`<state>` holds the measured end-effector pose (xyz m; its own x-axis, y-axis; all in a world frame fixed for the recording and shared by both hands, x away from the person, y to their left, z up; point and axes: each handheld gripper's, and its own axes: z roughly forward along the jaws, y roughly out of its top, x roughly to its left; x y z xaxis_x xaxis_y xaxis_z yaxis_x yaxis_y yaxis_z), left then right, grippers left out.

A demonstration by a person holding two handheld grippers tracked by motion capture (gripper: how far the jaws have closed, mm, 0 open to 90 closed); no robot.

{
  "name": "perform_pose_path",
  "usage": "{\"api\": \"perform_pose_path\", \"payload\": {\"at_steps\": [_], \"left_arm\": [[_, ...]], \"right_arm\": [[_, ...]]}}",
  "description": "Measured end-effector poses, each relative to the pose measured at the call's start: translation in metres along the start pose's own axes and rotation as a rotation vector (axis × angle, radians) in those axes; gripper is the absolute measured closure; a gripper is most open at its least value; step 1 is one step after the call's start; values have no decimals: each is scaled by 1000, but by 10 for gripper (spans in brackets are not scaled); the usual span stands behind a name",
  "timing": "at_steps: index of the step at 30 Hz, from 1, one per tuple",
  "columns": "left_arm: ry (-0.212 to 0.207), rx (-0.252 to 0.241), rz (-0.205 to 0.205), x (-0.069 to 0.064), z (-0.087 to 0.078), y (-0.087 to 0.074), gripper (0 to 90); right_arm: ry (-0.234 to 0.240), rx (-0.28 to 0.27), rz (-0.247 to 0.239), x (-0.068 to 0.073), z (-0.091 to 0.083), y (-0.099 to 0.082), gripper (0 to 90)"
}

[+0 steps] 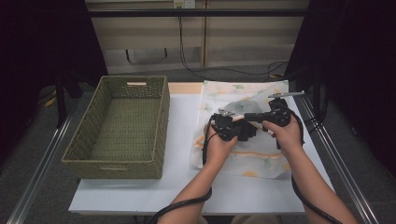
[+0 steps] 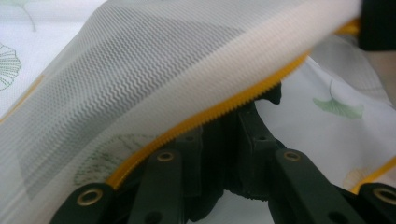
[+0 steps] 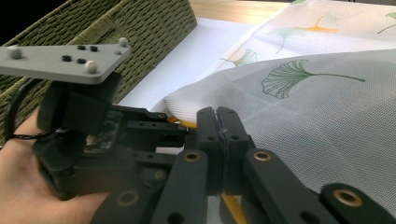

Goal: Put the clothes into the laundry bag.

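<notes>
A white mesh bag [image 1: 243,158] printed with green leaves lies on the right half of the white table [image 1: 180,140]. Its opening is edged with a yellow zipper [image 2: 224,105]. Both grippers meet over the middle of the bag, where one layer is lifted. My right gripper [image 3: 219,116] has its jaws pressed together on the zipper edge, and a strip of yellow tape shows below them. My left gripper [image 2: 229,135] faces it with a gap between its jaws; the lifted mesh and zipper edge run across just above its fingertips. In the high view the left gripper [image 1: 248,132] sits just below the right gripper [image 1: 247,117].
A large green woven basket [image 1: 121,126] with nothing in it stands on the table's left half, close to the bag. The table's metal side rails [image 1: 336,158] run along both edges. Cables trail from both grippers off the front edge.
</notes>
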<state>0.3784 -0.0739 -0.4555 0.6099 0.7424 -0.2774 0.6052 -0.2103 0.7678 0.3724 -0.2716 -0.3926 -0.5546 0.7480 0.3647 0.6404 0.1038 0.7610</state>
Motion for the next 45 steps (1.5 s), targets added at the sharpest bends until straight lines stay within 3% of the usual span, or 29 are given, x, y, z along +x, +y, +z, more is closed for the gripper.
{"api": "perform_pose_path", "payload": {"at_steps": [2, 4, 5, 7, 10, 15, 21, 27, 31, 45], "left_arm": [[-7, 15, -3, 1, -4, -1, 658], [3, 33, 20, 1, -7, -2, 641], [1, 24, 6, -1, -7, -2, 623], [16, 46, 40, 0, -10, -2, 588], [32, 66, 58, 0, -14, -3, 536], [47, 88, 50, 5, -16, -7, 514], [50, 98, 38, 6, -14, -12, 581], [38, 139, 2, 6, -12, -12, 802], [48, 113, 0, 3, -9, -11, 867], [53, 49, -15, 3, 5, -6, 880]], "right_arm": [[3, 0, -1, 1, 1, 0, 897], [-2, 8, -1, 1, 3, -1, 896], [-5, 9, -5, 0, 3, -1, 896], [-5, 12, 0, 0, 5, -2, 896], [-7, 12, 2, 0, 7, -1, 896], [-9, 11, -3, 2, 6, 1, 896], [-9, 13, -4, 2, 5, 1, 896], [-9, 11, -5, 2, 5, 2, 896], [-5, 11, -6, 2, 4, 2, 896], [-2, 13, -8, 2, 4, 2, 896]]}}
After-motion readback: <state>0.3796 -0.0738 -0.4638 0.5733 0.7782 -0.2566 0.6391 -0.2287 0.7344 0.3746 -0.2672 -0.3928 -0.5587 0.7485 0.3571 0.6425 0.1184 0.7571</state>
